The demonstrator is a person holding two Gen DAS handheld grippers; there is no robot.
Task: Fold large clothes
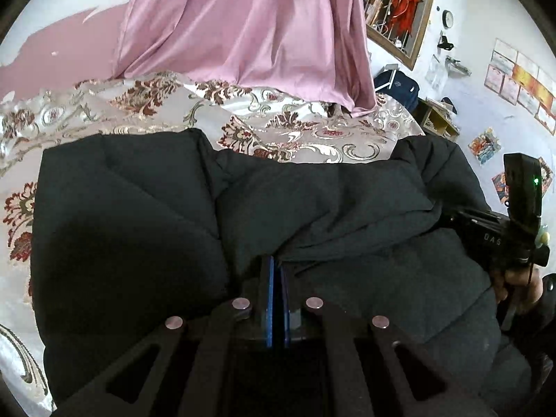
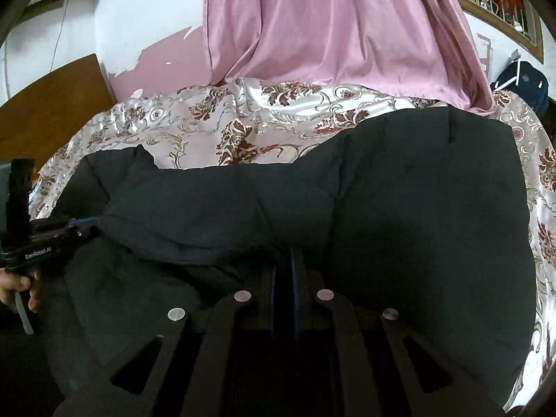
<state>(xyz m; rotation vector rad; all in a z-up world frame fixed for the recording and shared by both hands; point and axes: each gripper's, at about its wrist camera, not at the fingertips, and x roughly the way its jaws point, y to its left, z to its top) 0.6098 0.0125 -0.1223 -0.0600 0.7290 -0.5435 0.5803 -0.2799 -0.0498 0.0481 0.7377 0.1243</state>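
Left gripper (image 1: 277, 271): blue pads pressed together, pinching fold of black padded jacket (image 1: 146, 215). Jacket lies across floral satin bedspread (image 1: 295, 135); pink curtain (image 1: 250, 24) hangs behind. Right gripper (image 2: 285, 260): jaws near-closed, clamping jacket edge.

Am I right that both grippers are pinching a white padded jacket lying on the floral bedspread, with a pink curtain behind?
Not quite: the padded jacket is black, as both wrist views show. The left gripper and right gripper pinch it on the floral bedspread, pink curtain behind.
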